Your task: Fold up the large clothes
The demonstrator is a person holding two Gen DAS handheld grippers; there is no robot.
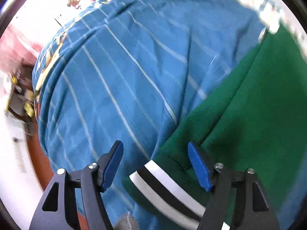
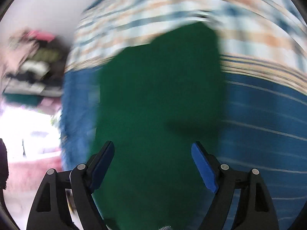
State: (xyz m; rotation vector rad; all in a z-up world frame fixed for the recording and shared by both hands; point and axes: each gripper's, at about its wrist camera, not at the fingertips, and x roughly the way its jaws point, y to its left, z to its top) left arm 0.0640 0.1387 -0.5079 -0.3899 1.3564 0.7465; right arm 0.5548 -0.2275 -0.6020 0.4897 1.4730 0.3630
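Left gripper (image 1: pixel 155 151): jaws spread wide, blue pads (image 1: pixel 199 167) well apart, nothing held between them. Poised above the edge of a green garment (image 1: pixel 249 115), directly over its striped cuff (image 1: pixel 163 182) of white and black bands. Green garment spread flat on a blue bedspread (image 1: pixel 115 76) crossed by thin white lines, occupying the right and lower part of the left wrist view. Seam fold visible running diagonally across the green fabric toward the right fingertip. Patterned border of the bedspread along the far left edge, blurred. Orange-brown floor (image 1: pixel 38 153) visible beyond the bed edge at lower left. Right gripper (image 2: pixel 152 147): jaws likewise spread wide, no cloth between the pads (image 2: pixel 204 169). Positioned over the middle of the green garment (image 2: pixel 159 95), which fills the centre of the right wrist view with blue bedspread (image 2: pixel 259 124) on both sides. Plaid cloth (image 2: pixel 191 9) in white, blue and orange beyond the garment's far end. Right wrist view heavily motion-blurred; clutter at far left not identifiable.
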